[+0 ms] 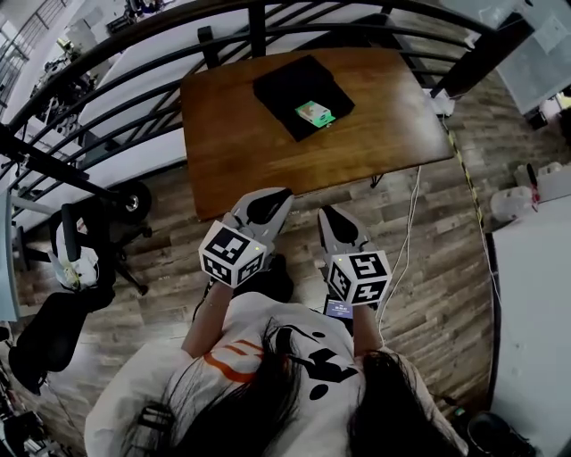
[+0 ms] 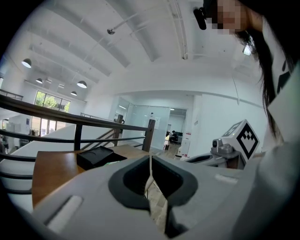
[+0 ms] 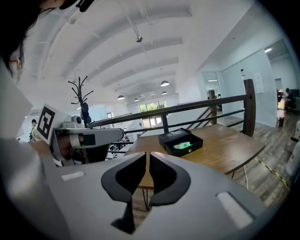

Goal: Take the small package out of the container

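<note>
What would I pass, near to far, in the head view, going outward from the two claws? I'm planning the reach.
left claw and right claw side by side → wooden table → black container holding the small package → railing

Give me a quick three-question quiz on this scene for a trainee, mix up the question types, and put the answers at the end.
1. True or false: the small package lies inside the black container.
2. Where does the container stand? A: on the floor. B: on the wooden table. C: on a chair.
3. How do the jaws of the left gripper and the right gripper stand, and do they hold anything?

Key: 1 true; 2 B; 3 both shut, holding nothing.
</note>
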Available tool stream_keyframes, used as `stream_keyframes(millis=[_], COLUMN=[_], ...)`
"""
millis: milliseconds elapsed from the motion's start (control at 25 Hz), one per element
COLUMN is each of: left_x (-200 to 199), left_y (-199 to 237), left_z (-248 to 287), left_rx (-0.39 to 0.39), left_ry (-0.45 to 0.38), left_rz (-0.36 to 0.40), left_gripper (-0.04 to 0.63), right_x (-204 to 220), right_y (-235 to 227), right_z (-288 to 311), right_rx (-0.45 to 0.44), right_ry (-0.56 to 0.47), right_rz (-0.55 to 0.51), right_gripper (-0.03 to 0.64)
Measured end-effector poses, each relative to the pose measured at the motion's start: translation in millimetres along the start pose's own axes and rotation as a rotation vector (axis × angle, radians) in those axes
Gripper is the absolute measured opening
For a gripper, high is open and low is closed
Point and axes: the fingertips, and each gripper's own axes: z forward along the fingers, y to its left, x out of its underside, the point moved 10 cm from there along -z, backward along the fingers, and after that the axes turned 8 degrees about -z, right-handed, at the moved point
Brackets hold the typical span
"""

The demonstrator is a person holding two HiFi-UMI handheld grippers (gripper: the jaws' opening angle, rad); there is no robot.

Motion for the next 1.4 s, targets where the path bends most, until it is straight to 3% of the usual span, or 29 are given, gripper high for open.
stream_keyframes(millis=[320, 680, 1120, 1400], left_x=[-18, -20, -28, -38], left_y=[38, 46, 84, 95], left_z=[27, 40, 87, 132], left_rx=[0.051, 0.061, -0.065, -0.141], left_ry=[-0.005, -0.004, -0.008, -0.024], left_rz=[0.003, 0.009, -0.057, -0.079], left_gripper=[0.002, 0.001, 0.002, 0.002], right_x=[-19, -20, -37, -42], right_y=[-16, -33, -89, -141], right_z=[35, 45, 108, 156], right_rx=[0.041, 0.058, -0.095, -0.193], right_ry=[0.009, 0.013, 0.070, 0.140], right_rz=[-0.020, -0.017, -0.062, -0.143], right_gripper=[0.054, 0.064, 0.109, 0.138])
